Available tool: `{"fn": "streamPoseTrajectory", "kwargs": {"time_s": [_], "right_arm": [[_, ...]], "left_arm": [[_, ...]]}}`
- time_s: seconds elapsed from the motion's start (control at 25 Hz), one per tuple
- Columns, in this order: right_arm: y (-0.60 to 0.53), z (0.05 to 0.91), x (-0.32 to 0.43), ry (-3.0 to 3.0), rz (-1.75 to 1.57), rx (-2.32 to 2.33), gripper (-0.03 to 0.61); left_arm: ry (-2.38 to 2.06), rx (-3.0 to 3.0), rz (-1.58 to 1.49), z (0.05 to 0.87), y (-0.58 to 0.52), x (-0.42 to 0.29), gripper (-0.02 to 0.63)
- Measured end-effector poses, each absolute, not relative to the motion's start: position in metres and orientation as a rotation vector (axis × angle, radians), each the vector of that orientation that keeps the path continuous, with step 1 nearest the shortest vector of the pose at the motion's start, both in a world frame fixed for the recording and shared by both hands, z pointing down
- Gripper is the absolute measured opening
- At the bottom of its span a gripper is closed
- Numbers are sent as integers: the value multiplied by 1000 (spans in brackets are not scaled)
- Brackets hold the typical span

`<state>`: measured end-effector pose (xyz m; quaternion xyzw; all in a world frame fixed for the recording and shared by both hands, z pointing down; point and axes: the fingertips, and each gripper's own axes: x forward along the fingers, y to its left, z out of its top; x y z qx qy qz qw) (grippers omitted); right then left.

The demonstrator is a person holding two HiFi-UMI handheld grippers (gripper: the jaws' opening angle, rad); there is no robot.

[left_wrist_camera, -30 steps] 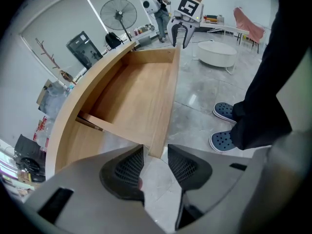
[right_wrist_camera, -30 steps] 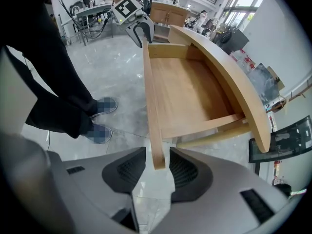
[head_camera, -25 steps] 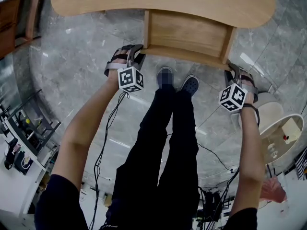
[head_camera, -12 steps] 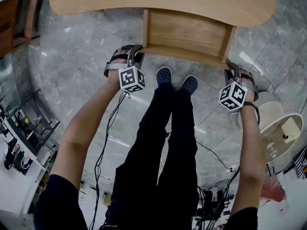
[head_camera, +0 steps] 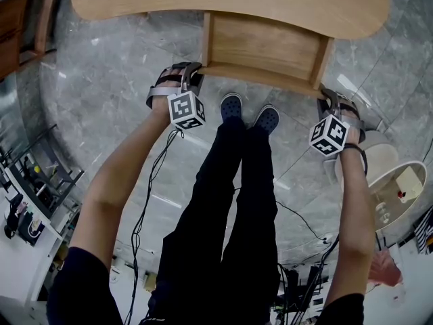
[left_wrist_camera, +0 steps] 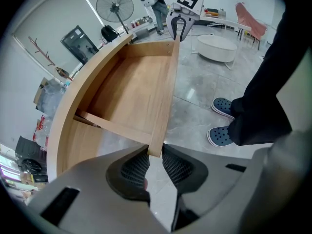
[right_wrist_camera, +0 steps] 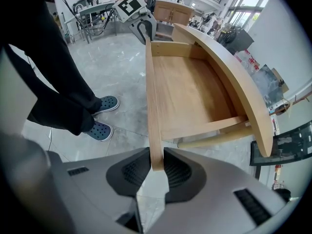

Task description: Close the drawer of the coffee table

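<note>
The light wooden drawer (head_camera: 264,46) stands pulled out from under the coffee table top (head_camera: 230,2), and it is empty inside. My left gripper (head_camera: 193,70) is at the left end of the drawer's front panel (left_wrist_camera: 165,91). Its jaws (left_wrist_camera: 156,162) have just been closing and its pads now press on the panel's end from both sides. My right gripper (head_camera: 329,99) is at the right end of the same panel (right_wrist_camera: 152,106). Its jaws (right_wrist_camera: 157,172) have also just been closing and clamp the board's edge. Both grippers point steeply down.
The person's legs and blue clogs (head_camera: 230,105) stand on the grey marble floor right in front of the drawer. A round white side table (head_camera: 396,181) sits at the right, shelving (head_camera: 40,181) at the left. Cables trail on the floor behind.
</note>
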<state>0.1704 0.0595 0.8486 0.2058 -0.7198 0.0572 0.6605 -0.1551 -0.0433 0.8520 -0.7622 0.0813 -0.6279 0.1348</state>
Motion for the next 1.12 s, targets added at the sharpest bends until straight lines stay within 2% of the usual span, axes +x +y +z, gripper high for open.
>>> {"fn": "streamPoseTrajectory", "kwargs": {"time_s": [1.12], "right_arm": [[51, 813, 177, -1654, 215, 375, 87]], "left_arm": [[126, -2236, -1971, 818, -51, -149, 99]]}}
